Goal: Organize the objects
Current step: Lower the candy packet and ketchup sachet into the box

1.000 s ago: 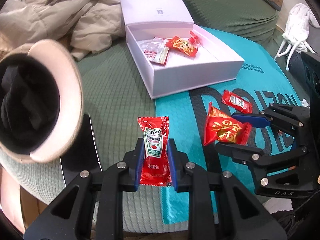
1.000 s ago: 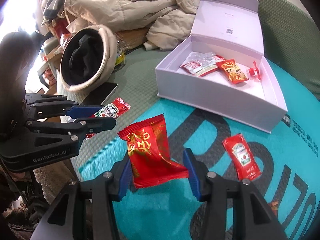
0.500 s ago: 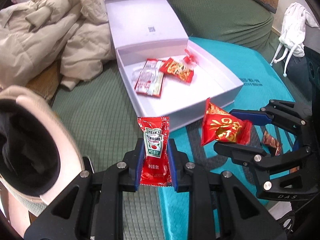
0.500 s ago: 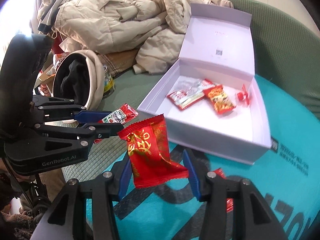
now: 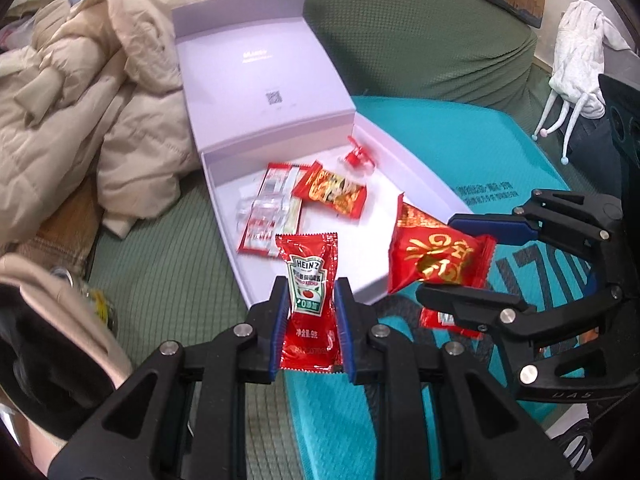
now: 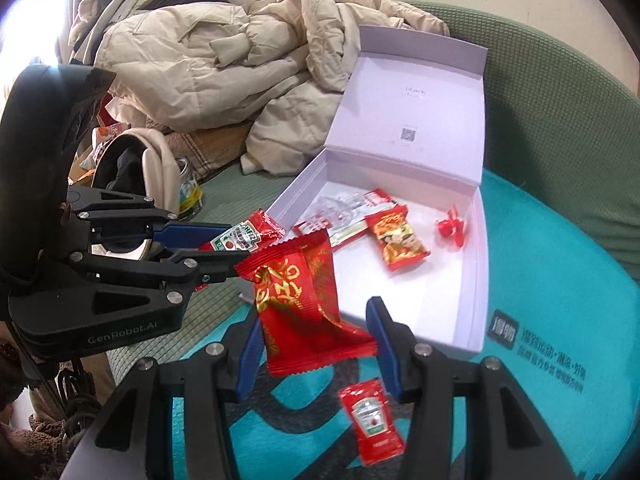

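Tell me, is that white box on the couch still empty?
No: the white box already holds a few sachets, an orange-red snack packet and a small red wrapped candy.

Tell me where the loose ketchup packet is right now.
In the right wrist view, the loose ketchup packet lies on the teal mat, just in front of the white box.

The ketchup packet (image 5: 307,288) pinched in the left claw (image 5: 308,320) reads "HEINZ". The left claw's black body carries "GenRobot.AI" in the right wrist view. The white box lid (image 6: 416,120) bears a small QR code beneath a faint line too small to read. The teal mat (image 6: 560,320) shows big dark letters and Chinese print, unreadable here.
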`<state>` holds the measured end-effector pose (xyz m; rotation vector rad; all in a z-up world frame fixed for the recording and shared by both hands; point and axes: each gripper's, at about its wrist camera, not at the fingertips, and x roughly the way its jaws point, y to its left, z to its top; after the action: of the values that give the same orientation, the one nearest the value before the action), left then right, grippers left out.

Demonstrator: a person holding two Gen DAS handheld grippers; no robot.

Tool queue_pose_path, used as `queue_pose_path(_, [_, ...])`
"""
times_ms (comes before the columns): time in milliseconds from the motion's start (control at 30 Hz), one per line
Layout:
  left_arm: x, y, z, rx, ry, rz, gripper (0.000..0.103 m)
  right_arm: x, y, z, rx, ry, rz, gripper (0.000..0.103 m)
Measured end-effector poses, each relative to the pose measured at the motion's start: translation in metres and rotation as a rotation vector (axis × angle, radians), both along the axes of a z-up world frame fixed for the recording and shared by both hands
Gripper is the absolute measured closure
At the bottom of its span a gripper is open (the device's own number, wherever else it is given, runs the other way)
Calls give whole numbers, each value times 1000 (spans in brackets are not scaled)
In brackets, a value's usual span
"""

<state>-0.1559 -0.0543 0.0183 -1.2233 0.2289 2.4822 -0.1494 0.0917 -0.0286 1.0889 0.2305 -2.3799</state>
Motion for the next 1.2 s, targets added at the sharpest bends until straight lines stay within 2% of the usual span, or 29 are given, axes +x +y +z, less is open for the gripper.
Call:
queue_pose_path(267, [-22,16,10,0,23,-22,81,-22,13,15,4,19,-13,53])
queue_pose_path(733, [-55,33,23,-82,76,-24,81,-63,33,35,-54,25,-57,53])
queue_pose_path(1000, [-76,40,14,-115,62,-23,81,-88,36,36,-28,26,-85,53])
queue_pose_path(1200, [-91,40,-4,-127,28,-3,81,-106,39,19,2,-2,-151,53])
